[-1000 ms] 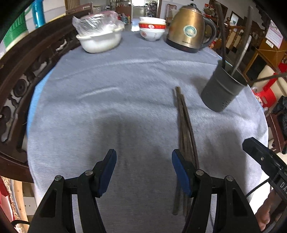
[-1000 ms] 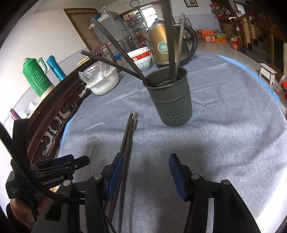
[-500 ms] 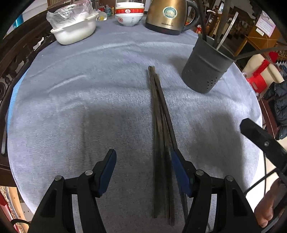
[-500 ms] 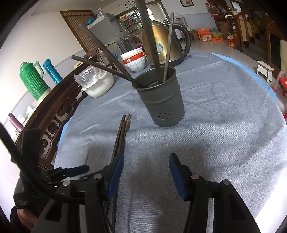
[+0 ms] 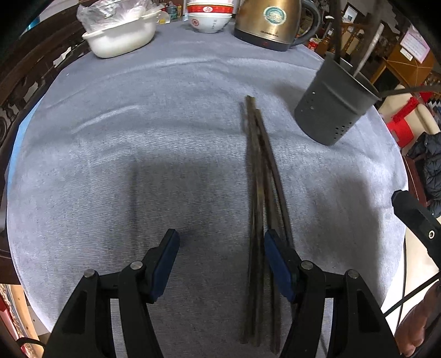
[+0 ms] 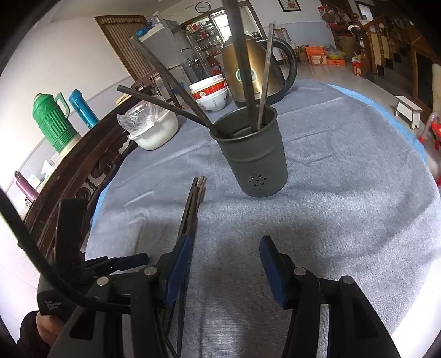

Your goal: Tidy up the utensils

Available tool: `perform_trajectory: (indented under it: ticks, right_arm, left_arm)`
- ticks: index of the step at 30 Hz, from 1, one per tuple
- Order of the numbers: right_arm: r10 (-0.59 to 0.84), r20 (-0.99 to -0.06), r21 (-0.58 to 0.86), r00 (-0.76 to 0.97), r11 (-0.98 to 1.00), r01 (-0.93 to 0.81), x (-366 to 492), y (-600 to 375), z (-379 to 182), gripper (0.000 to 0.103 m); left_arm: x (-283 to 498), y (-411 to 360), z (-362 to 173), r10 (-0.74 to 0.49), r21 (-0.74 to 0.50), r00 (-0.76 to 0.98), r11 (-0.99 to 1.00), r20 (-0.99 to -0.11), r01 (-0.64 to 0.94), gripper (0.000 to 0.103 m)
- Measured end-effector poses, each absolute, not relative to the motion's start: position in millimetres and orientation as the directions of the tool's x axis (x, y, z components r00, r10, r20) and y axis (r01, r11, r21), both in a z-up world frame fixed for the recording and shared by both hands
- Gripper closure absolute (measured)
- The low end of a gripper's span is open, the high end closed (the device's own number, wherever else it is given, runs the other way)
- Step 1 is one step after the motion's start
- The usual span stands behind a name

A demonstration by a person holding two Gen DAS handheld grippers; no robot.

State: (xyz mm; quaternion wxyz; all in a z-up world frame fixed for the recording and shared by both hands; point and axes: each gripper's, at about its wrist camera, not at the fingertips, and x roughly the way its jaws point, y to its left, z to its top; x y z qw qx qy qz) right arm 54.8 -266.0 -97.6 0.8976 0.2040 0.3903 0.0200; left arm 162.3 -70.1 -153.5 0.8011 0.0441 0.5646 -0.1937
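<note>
A bundle of dark chopsticks [image 5: 260,176] lies on the grey tablecloth, pointing away from me; it also shows in the right wrist view [image 6: 193,203]. A dark grey utensil holder [image 5: 332,106] stands to its right and holds several dark utensils [image 6: 245,63]; the holder also shows in the right wrist view [image 6: 252,154]. My left gripper [image 5: 220,256] is open and empty, low over the cloth, with the chopsticks by its right finger. My right gripper [image 6: 224,264] is open and empty, in front of the holder, chopsticks at its left finger.
A gold kettle [image 5: 268,23], stacked red-and-white bowls [image 5: 209,16] and a white bowl with a plastic bag [image 5: 121,35] stand at the table's far side. A carved dark wood rail [image 6: 82,170] runs along the left. Green and blue flasks [image 6: 52,121] stand beyond it.
The left gripper has swung right and closer to the chopsticks, which now lie by its right finger. The right gripper has drawn nearer the holder. Both stayed open.
</note>
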Motion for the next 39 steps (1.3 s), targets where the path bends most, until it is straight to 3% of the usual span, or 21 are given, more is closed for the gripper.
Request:
perform_trajectory:
  ticks: [8, 11, 17, 23, 31, 39]
  right_arm:
    - [0.206, -0.705, 0.375, 0.679, 0.92, 0.111, 59, -260, -99, 0.047]
    - [0.233, -0.721, 0.382, 0.652, 0.919, 0.094, 65, -254, -104, 0.062]
    - [0.277, -0.742, 0.404, 0.61, 0.911, 0.079, 82, -243, -114, 0.064]
    - [0.329, -0.754, 0.435, 0.569, 0.899, 0.057, 113, -226, -123, 0.065]
    - [0.323, -0.799, 0.421, 0.506, 0.903, 0.088, 138, -211, -148, 0.087]
    - [0.284, -0.817, 0.415, 0.502, 0.894, 0.169, 133, -232, -158, 0.092]
  left_arm:
    - [168, -47, -157, -0.257, -0.16, 0.295, 0.935, -0.92, 0.316, 0.038]
    - [171, -36, -157, -0.28, -0.195, 0.297, 0.938, -0.913, 0.287, 0.039]
    - [175, -23, -157, -0.296, -0.211, 0.313, 0.937, -0.902, 0.278, 0.059]
    - [167, -5, -152, -0.346, -0.27, 0.296, 0.924, -0.89, 0.27, 0.06]
    - [146, -10, -138, -0.392, -0.294, 0.28, 0.896, -0.877, 0.334, 0.061]
    - [144, -16, -146, -0.43, -0.354, 0.217, 0.88, -0.876, 0.315, 0.093]
